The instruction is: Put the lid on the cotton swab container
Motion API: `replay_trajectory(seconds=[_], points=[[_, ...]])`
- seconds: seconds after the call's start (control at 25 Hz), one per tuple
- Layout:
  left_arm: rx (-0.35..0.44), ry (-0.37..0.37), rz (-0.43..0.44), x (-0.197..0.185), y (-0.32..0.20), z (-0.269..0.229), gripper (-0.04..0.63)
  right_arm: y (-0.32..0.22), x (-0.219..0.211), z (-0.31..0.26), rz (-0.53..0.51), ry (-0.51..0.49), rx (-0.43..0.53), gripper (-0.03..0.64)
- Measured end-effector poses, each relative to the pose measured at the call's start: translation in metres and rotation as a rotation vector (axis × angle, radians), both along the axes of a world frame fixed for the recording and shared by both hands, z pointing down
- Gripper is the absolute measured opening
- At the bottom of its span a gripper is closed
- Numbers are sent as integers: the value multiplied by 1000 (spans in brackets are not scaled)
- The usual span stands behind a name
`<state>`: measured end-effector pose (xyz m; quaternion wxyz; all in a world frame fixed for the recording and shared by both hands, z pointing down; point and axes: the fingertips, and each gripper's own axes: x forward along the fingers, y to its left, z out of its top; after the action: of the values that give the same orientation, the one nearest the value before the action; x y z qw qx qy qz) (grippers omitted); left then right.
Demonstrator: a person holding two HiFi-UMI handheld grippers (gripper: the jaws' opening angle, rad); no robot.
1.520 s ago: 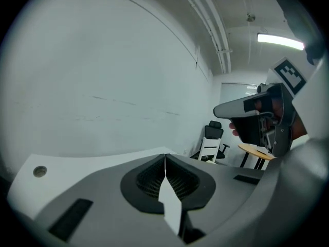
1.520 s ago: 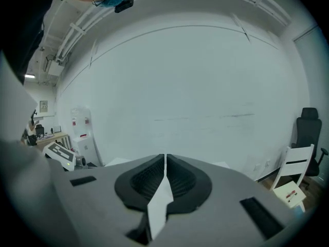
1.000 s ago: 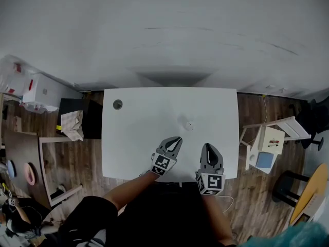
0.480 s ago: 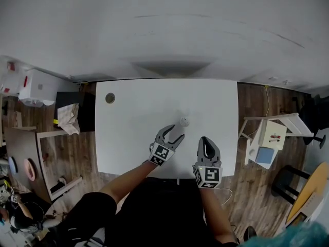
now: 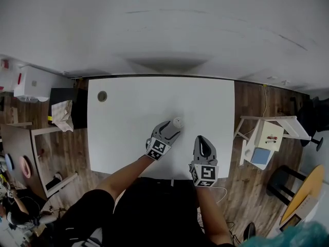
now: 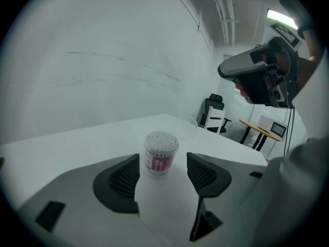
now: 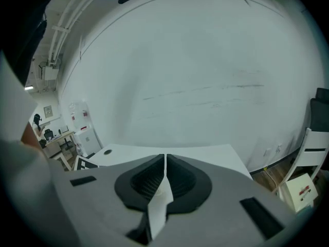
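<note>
The cotton swab container [image 6: 160, 154] is a small clear tub with a pink label. It stands upright and uncovered on the white table [image 5: 128, 112], with the white swab tips showing. My left gripper [image 6: 162, 173] points at it, and its jaws are opening. The tub sits just at the fingertips, and neither pad touches it. In the head view the container [image 5: 177, 122] is right ahead of the left gripper [image 5: 168, 129]. A faint clear rounded shape [image 6: 186, 127] lies behind the tub; I cannot tell if it is the lid. My right gripper [image 5: 201, 144] hovers near the table's front edge, shut and holding nothing.
A round grommet hole [image 5: 102, 95] sits in the table's far left corner. A small white side table [image 5: 267, 137] stands on the wooden floor to the right, with boxes and a bag [image 5: 60, 115] to the left. A wall runs behind the table.
The left gripper moved forward up to the container and went from shut to open. The right gripper stayed shut near the front edge.
</note>
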<state>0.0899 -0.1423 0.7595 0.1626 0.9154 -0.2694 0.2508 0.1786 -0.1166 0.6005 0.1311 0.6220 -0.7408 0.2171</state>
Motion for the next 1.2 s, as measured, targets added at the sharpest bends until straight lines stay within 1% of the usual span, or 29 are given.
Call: replay_trajectory(seconds=[0.16,0.28,0.48,0.76,0.92,0.96,1.2], points=[[24,-39,23,10,-4,10,279,-3,5,10,0,-1,-18,35],[45,-63,27,17,-11,16,293,-4,8,13,3,-9,-28,35],[49,-55,30,19,-18,22,293,-2,6,17,-4,-10,-36,35],[53,-52,82,29,-20,23,293,-2,15,24,15,9,-59,35],[44,-47,79,28,-21,23,290,-3,13,31,19,-19,-75,35],[41,-48,76,28,-21,23,278,-4,13,33,23,-29,-85,35],[34,-58,91,26,-13,24,273,-4,11,53,23,-94,-151,35]])
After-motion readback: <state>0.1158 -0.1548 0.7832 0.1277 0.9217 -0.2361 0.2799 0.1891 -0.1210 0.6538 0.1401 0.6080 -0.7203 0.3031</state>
